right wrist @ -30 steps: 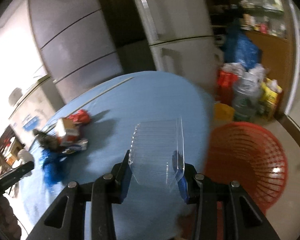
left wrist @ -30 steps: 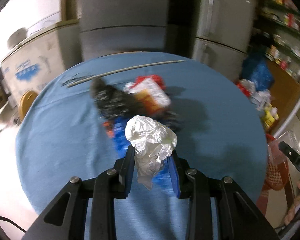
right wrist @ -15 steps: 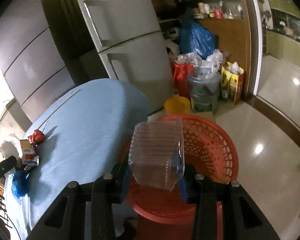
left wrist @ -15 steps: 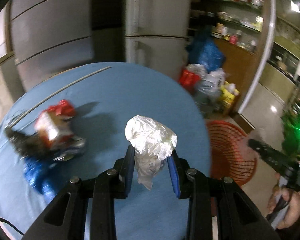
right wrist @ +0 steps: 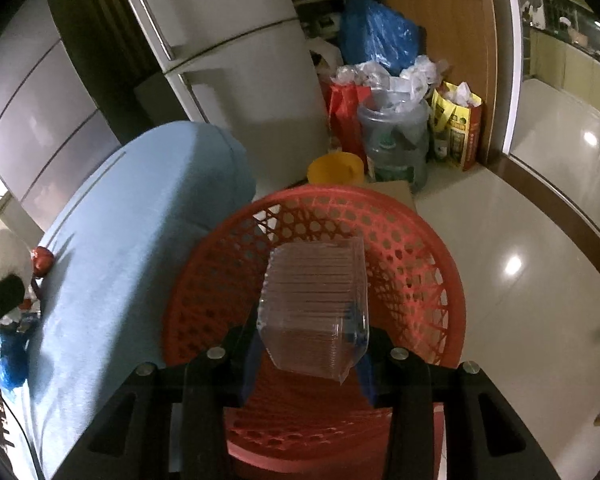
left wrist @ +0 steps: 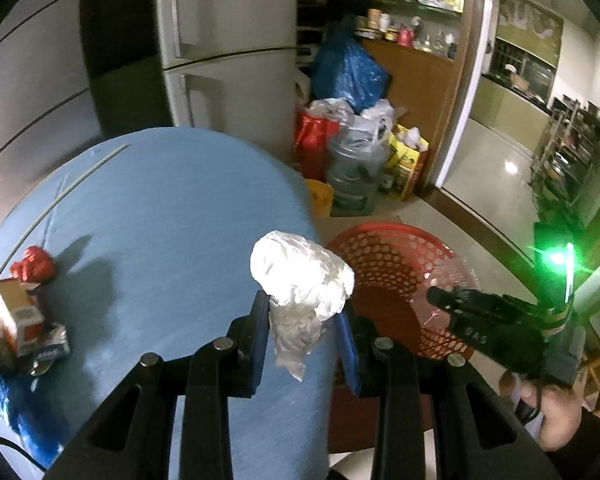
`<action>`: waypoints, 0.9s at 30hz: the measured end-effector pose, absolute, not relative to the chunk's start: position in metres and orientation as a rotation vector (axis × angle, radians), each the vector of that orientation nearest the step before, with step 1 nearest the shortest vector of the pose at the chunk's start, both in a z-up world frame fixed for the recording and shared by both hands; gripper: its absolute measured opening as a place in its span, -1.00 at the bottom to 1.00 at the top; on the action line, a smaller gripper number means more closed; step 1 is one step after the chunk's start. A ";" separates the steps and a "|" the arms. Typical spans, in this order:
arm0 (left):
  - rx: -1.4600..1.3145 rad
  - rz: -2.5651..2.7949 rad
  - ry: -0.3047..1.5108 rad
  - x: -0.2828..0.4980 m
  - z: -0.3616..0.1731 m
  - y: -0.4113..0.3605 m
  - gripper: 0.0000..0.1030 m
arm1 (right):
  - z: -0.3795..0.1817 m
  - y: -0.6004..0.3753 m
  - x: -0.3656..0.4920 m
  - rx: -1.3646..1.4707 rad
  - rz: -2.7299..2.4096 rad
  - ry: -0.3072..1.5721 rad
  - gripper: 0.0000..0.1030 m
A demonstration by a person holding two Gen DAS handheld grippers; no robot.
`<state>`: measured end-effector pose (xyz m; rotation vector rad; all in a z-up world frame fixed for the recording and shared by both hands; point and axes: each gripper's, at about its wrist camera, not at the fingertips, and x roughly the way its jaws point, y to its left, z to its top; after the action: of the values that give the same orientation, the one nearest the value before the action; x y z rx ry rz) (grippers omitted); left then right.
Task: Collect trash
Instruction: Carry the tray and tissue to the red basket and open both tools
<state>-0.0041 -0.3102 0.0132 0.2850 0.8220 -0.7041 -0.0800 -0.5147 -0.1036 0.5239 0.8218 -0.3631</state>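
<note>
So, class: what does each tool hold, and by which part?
Left tool: crumpled white wrapper, by its lower tail. Right tool, jaws opening: clear plastic container, by its near end's sides.

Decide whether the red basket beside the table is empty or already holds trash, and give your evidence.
Empty, as far as visible: the red basket's lattice shows bare around the clear plastic container, which sits between the jaws above it, not inside.

Dim kitchen with tall pale-grey two-door refrigerator (right wrist: 236, 60) beside grey panelled cabinets (right wrist: 32, 120). Glossy cream tiled floor (right wrist: 540, 240) catching ceiling-light glare; brown wooden shelf unit (left wrist: 416, 80) crowded with jars. Round table under light-blue cloth (left wrist: 172, 216) at left.
</note>
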 end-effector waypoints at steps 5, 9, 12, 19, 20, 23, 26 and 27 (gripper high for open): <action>0.314 -0.731 0.832 -0.006 0.009 -0.328 -0.36 | -0.110 -0.524 -0.081 0.542 -0.367 0.844 0.47; 0.334 -0.754 0.846 -0.007 0.005 -0.344 -0.36 | -0.104 -0.533 -0.090 0.559 -0.387 0.804 0.50; 0.352 -0.778 0.860 -0.007 0.000 -0.355 -0.36 | -0.097 -0.541 -0.102 0.591 -0.421 0.762 0.50; 0.358 -0.837 0.931 -0.007 -0.018 -0.388 -0.30 | -0.084 -0.556 -0.130 0.628 -0.481 0.709 0.50; 0.357 -0.842 0.937 -0.008 -0.019 -0.390 -0.17 | -0.084 -0.557 -0.132 0.631 -0.485 0.708 0.50; 0.348 -0.839 0.949 -0.005 -0.021 -0.398 0.33 | -0.083 -0.561 -0.140 0.640 -0.502 0.707 0.50; 0.345 -0.827 0.950 -0.003 -0.021 -0.400 0.35 | -0.083 -0.564 -0.145 0.644 -0.509 0.705 0.50; 0.339 -0.824 0.953 -0.001 -0.020 -0.397 0.35 | -0.083 -0.564 -0.145 0.644 -0.510 0.703 0.50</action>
<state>-0.0010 -0.3975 -0.0199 0.3391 0.9526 -0.8243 -0.1452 -0.5637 -0.0825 0.6440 0.7032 -0.5099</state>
